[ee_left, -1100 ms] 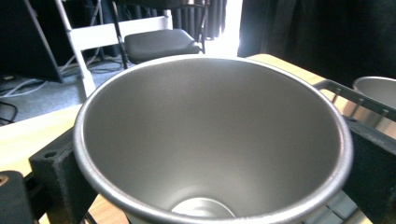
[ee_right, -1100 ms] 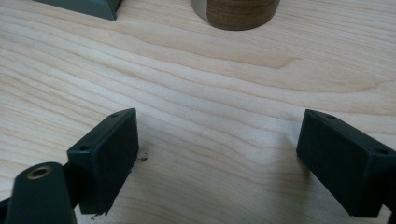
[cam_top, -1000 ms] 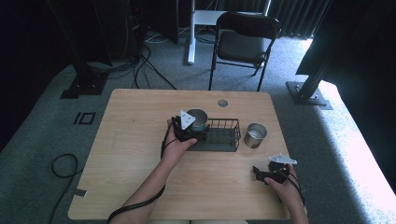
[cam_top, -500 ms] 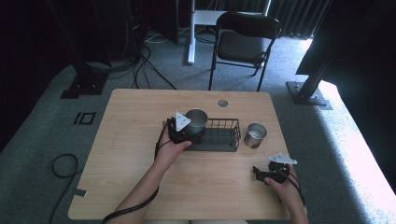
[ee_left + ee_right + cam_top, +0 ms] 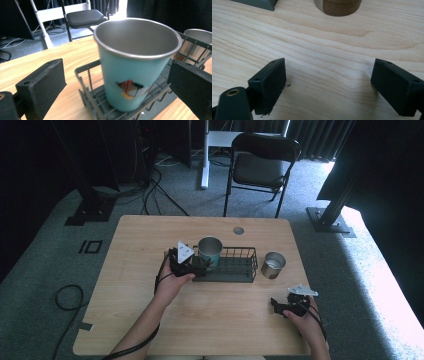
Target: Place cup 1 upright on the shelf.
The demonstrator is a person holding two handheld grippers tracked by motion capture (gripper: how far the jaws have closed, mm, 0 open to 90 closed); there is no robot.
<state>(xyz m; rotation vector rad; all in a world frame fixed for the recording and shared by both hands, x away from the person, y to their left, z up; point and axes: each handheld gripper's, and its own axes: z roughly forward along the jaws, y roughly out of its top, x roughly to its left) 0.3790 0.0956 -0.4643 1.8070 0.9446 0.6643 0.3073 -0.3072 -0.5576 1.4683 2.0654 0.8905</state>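
A teal metal cup (image 5: 210,250) stands upright in the left end of a black wire basket (image 5: 237,270) at the table's middle. My left gripper (image 5: 196,262) is just left of it, open. In the left gripper view the cup (image 5: 135,75) stands between the jaws of that gripper (image 5: 117,75), with a gap on each side, inside the basket (image 5: 87,72). A steel cup (image 5: 273,264) stands on the table right of the basket. My right gripper (image 5: 278,306) is open low over bare wood near the front right; its own view shows this gripper (image 5: 332,75) holding nothing.
The wooden table (image 5: 150,320) has a round grommet (image 5: 238,230) near its far edge. A black chair (image 5: 260,167) stands beyond the table. The steel cup's base (image 5: 339,6) and a basket corner (image 5: 257,3) lie ahead of the right gripper.
My left gripper has let go of the teal cup and drawn back a little to the left, leaving it standing in the basket. The right gripper has stayed put.
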